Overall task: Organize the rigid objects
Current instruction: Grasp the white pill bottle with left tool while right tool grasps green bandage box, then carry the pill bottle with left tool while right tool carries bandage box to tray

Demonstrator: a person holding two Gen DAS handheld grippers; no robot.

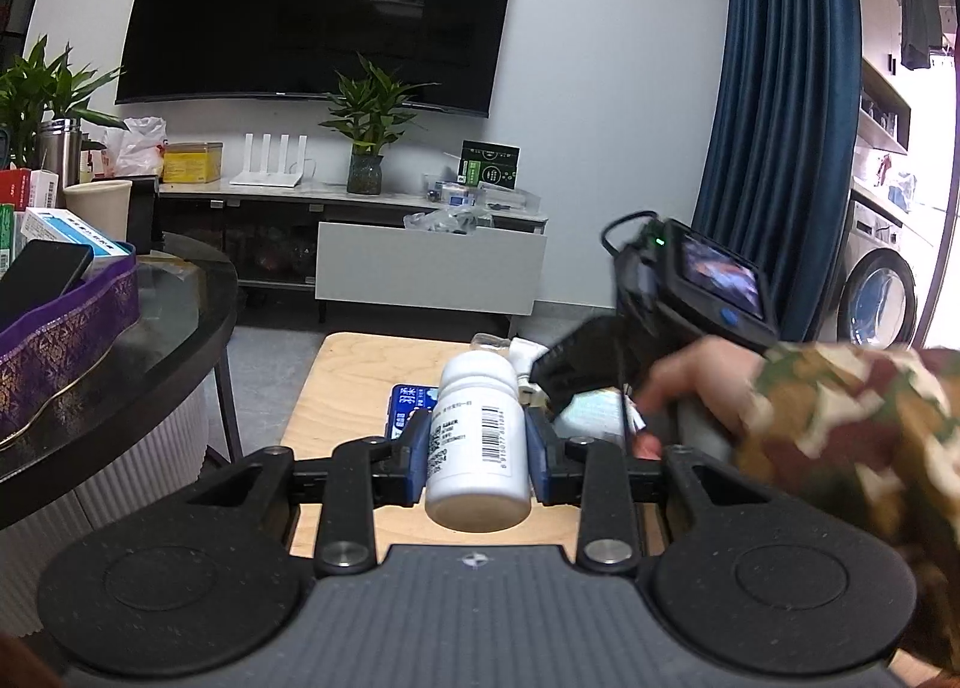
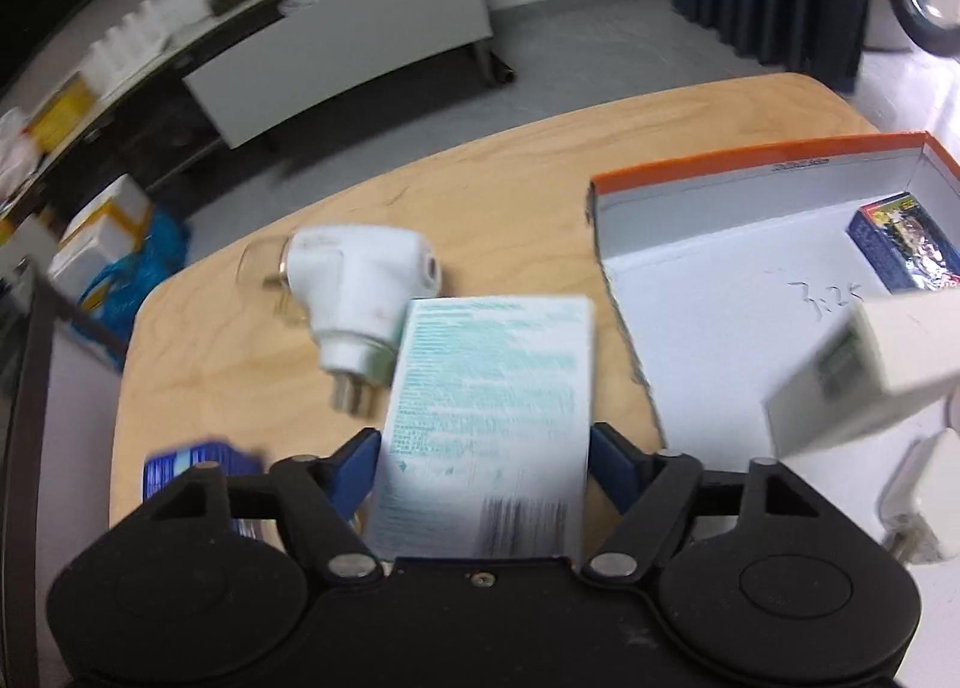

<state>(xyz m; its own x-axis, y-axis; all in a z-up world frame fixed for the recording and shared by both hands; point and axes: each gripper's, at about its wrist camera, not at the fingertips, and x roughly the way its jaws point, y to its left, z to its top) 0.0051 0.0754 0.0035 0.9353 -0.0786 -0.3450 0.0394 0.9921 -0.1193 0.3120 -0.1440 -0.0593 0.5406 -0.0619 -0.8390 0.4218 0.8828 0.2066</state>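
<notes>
My left jaws clamp a white bottle (image 1: 478, 436). My right jaws grip a carton (image 2: 487, 424) above the counter (image 2: 510, 196).

Handwritten digits on the white floor of my orange-rimmed cardboard box (image 2: 708, 292) looked like "3:25". My white plastic pill bottle (image 1: 478, 436) carried a barcode, its numbers and small print too blurred to read.

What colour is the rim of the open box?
Orange rim on the open box, white inside; right wrist view shows it best.
</notes>
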